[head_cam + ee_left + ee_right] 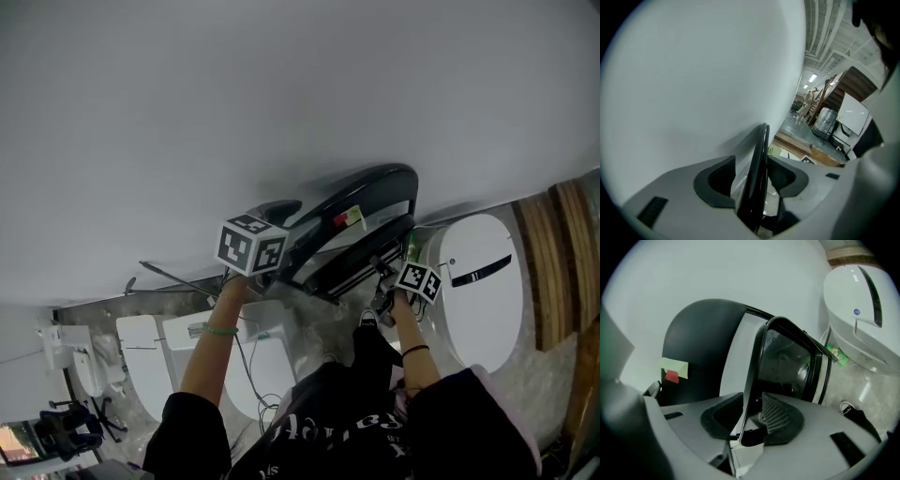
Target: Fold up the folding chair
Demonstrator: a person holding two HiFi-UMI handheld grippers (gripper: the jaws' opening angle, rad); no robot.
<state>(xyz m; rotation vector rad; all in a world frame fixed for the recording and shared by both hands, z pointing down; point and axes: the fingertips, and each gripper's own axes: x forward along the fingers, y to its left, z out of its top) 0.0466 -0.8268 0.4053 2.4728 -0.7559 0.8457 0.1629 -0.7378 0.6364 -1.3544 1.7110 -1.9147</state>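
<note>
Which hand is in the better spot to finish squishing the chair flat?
Probably the right gripper: a thin edge of the folding chair stands between its slightly parted jaws, ready to pinch and push. The left gripper's jaws stand wide around another chair edge.

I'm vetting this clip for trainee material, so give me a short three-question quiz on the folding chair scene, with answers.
1. True or false: a green and red sticker sits on the backrest of the black folding chair.
2. What stands between the pads of the left gripper? A: the chair's thin black edge. B: a white cable. C: nothing at all.
3. In the right gripper view, which white fixture stands close beside the chair?

Key
1. True.
2. A.
3. The white lidded toilet.
</note>
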